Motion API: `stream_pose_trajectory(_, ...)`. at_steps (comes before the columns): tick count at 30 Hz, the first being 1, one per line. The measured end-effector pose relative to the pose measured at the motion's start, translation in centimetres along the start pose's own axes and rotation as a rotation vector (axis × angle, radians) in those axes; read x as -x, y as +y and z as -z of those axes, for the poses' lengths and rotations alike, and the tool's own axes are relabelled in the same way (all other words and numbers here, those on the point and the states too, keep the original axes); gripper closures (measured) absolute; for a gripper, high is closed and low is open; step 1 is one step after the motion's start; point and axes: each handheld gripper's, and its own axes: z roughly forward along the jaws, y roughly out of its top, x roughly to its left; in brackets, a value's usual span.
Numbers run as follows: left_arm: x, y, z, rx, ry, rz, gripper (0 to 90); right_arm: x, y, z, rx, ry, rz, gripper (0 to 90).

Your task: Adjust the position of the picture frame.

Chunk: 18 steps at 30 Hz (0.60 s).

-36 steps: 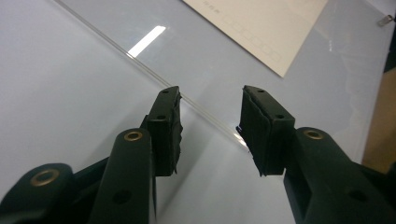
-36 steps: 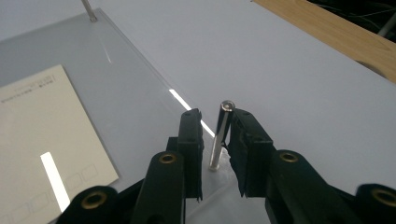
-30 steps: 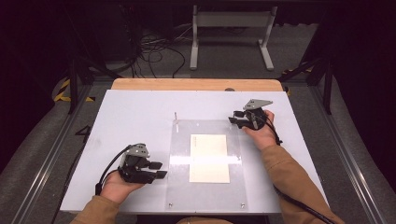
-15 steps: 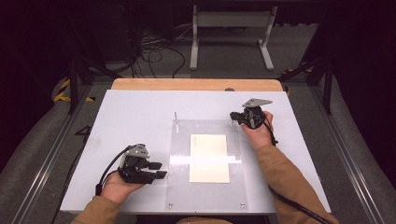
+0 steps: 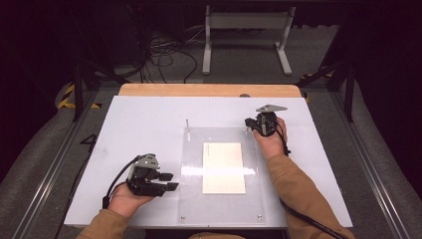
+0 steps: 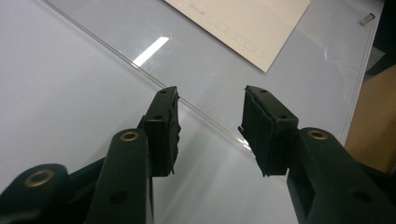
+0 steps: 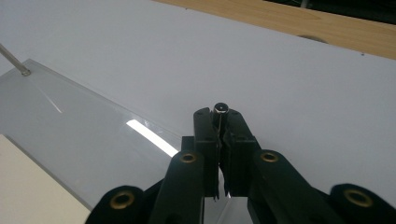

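- Right gripper (image 7: 218, 122) jaws clamped together on a pin (image 7: 220, 110); its round metal head pokes out just past the jaw tips, seen end-on in the right gripper view.
- Left gripper (image 6: 210, 123) jaws apart, nothing between them.
- High view: right gripper (image 5: 255, 124) sits at the far right corner of the clear plate (image 5: 194, 199), jaws pointing left; the pin there shows as a small upright post (image 5: 247, 130) at that corner, too small to read its seating.
- Second pin (image 5: 187, 123) stands at the plate's far left corner; in the right gripper view it appears as a thin slanted rod (image 7: 13, 61) meeting the plate (image 7: 84, 121) corner.
- Left gripper view gives what the high view cannot: the plate's near edge (image 6: 196, 100) runs diagonally under the open jaws, and the card (image 6: 243, 23) carries a printed row of small boxes. A small metal piece (image 6: 367, 18) lies at the top right, identity unclear.
- High view: left gripper (image 5: 166, 181) rests on the table (image 5: 139, 119) just beside the plate's left edge, jaws pointing right.
- Plate lies flat on the table; the cream card (image 5: 222, 167) is in its middle, well apart from both pins. Over or under the plate: cannot tell.
- Against a second ago: right gripper has edged slightly left and nearer the corner; left gripper, plate, card unmoved.
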Motion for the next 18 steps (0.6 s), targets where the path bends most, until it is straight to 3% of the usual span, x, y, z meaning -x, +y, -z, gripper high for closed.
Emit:
stream_pose_trajectory(8, -0.19, 0.06, -0.23, -0.017, 0.017, -0.012, 56.0, -0.01, 0.21, -0.25, -0.008, -0.012, -0.034, 85.7)
stream_pose_trajectory(14, -0.19, 0.17, -0.26, -0.012, 0.015, -0.011, 55.9, 0.36, 0.40, -0.49, -0.012, 0.003, -0.059, 85.6)
stream_pose_trajectory(18, -0.21, 0.14, -0.32, -0.034, 0.016, -0.019, 54.6, 0.52, 0.47, -0.58, -0.015, 0.010, -0.069, 85.6)
